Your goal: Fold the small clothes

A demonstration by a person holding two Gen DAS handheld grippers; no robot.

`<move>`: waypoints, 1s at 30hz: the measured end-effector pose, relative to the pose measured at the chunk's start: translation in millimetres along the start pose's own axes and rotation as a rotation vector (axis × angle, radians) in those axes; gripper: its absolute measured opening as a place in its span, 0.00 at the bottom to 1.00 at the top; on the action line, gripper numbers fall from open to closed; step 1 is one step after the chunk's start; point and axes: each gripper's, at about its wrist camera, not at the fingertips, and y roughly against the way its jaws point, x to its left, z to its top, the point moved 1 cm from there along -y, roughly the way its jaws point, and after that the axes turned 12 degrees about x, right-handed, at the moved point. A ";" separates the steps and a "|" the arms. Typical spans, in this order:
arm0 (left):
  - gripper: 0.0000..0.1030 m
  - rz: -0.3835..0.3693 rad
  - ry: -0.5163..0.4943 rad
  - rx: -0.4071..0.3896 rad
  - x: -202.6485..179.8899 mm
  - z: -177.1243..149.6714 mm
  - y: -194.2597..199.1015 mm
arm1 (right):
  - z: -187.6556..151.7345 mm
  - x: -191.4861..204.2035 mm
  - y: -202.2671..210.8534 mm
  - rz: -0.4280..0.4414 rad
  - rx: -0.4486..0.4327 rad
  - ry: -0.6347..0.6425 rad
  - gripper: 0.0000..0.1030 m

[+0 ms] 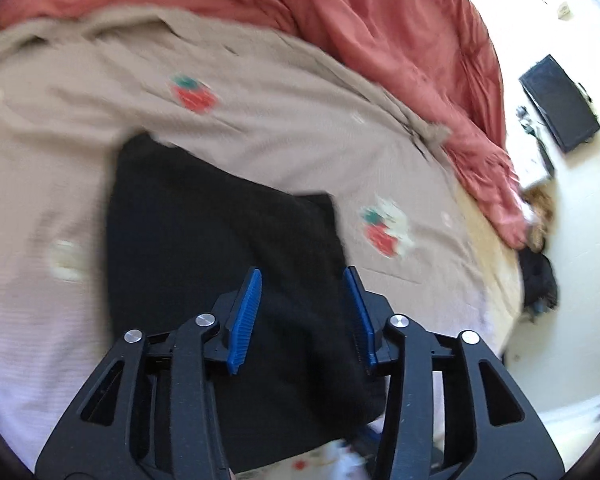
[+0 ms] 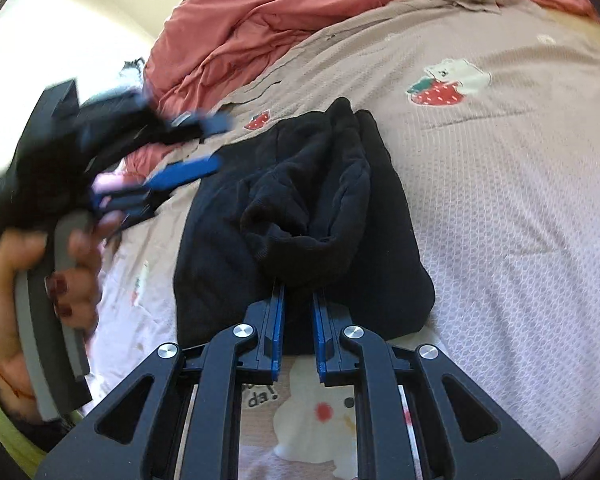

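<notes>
A small black garment [image 2: 300, 216] lies bunched on the beige bed cover, also seen in the left wrist view [image 1: 220, 248]. My right gripper [image 2: 299, 292] is shut on the garment's near edge, black cloth pinched between its blue pads. My left gripper [image 1: 303, 276] is open and empty, hovering above the garment. It also shows in the right wrist view [image 2: 208, 144], blurred, held in a hand at the left, jaws apart, beside the garment's left edge.
The beige cover with strawberry prints [image 2: 500, 200] spans the bed. A crumpled pink duvet [image 1: 380, 20] lies at the far side. A dark monitor [image 1: 560, 100] and clutter sit on the floor beyond the bed's right edge [image 1: 496, 264].
</notes>
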 end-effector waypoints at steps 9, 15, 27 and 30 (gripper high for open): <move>0.50 0.304 -0.077 -0.044 29.2 -39.0 11.3 | 20.8 -26.3 36.7 -0.059 -0.151 -0.119 0.32; 0.48 0.500 -0.215 -0.044 6.9 -67.3 -28.0 | 40.0 -53.3 42.0 -0.098 -0.162 -0.144 0.39; 0.63 0.401 -0.182 -0.084 15.3 -76.4 3.1 | 59.7 -6.3 10.2 -0.119 -0.099 0.132 0.48; 0.66 0.392 -0.191 -0.085 13.5 -79.7 6.8 | 68.3 -6.2 -4.6 -0.075 -0.053 0.124 0.48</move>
